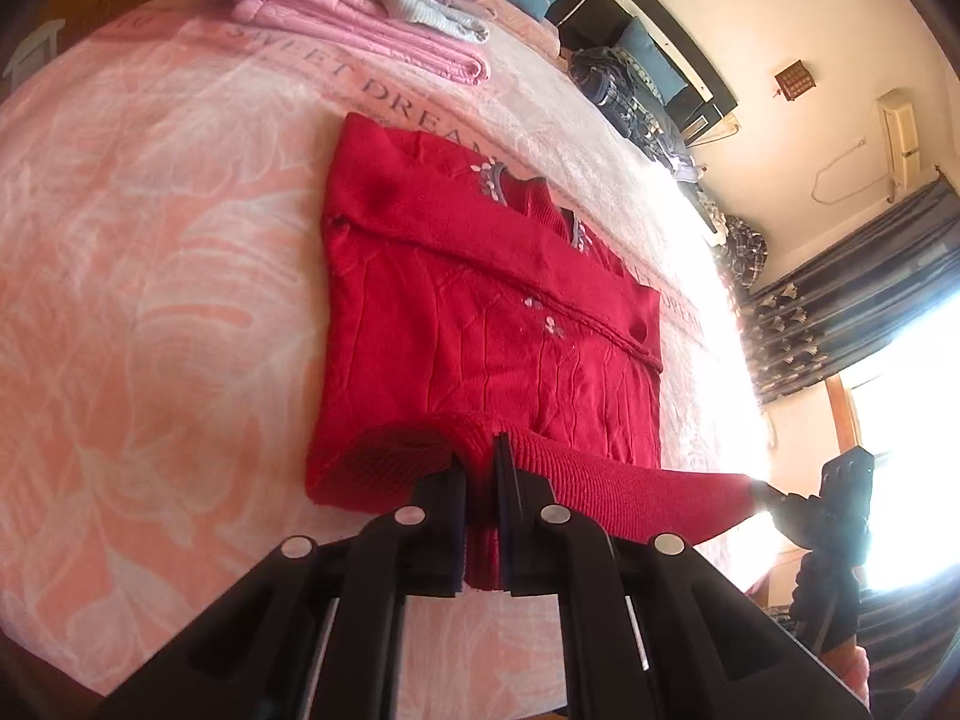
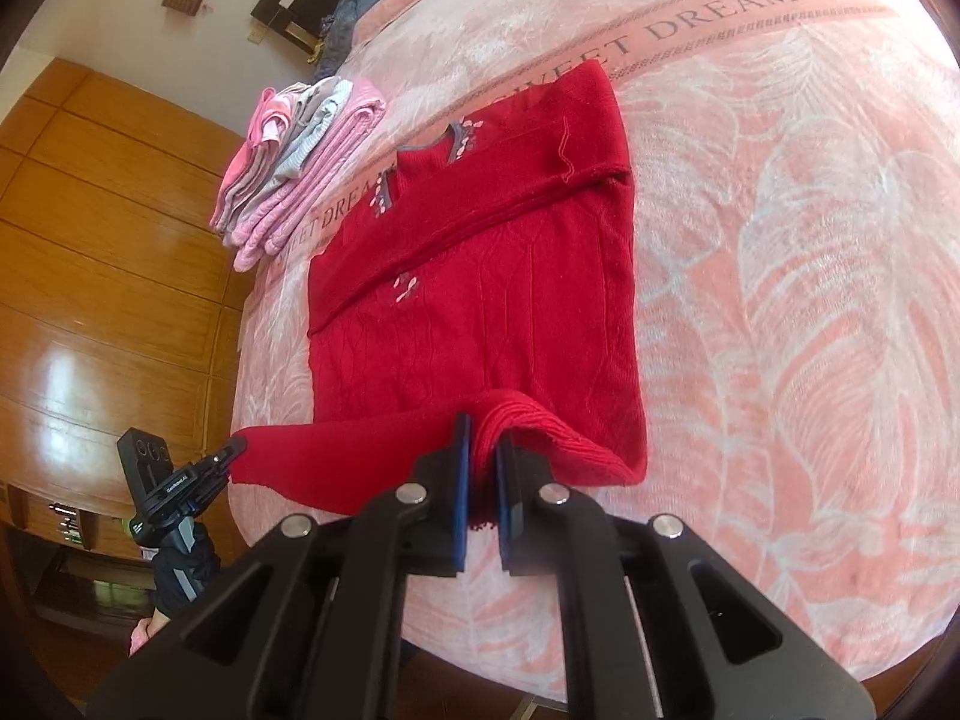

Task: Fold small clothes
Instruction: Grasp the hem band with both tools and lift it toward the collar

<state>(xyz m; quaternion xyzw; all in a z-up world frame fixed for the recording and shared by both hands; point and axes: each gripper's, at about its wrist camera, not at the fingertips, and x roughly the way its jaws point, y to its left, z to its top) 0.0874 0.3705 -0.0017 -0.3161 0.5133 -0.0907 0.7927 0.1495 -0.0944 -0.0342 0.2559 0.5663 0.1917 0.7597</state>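
Blanket (image 2: 780, 240) lettering reads "SWEET DREAM". Left gripper (image 1: 480, 468) and right gripper (image 2: 480, 450) each clamped on red sweater (image 2: 480, 300) hem; folded pink stack (image 1: 360, 12) far ahead.

Bright window (image 1: 900, 420) glare, fisheye edges.

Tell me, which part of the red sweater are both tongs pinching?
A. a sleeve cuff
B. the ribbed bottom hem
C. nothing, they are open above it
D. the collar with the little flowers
B: the left tongs and the right tongs are each shut on the ribbed bottom hem of the red sweater, lifting it off the pink bedspread, while the flowered collar lies at the far end.
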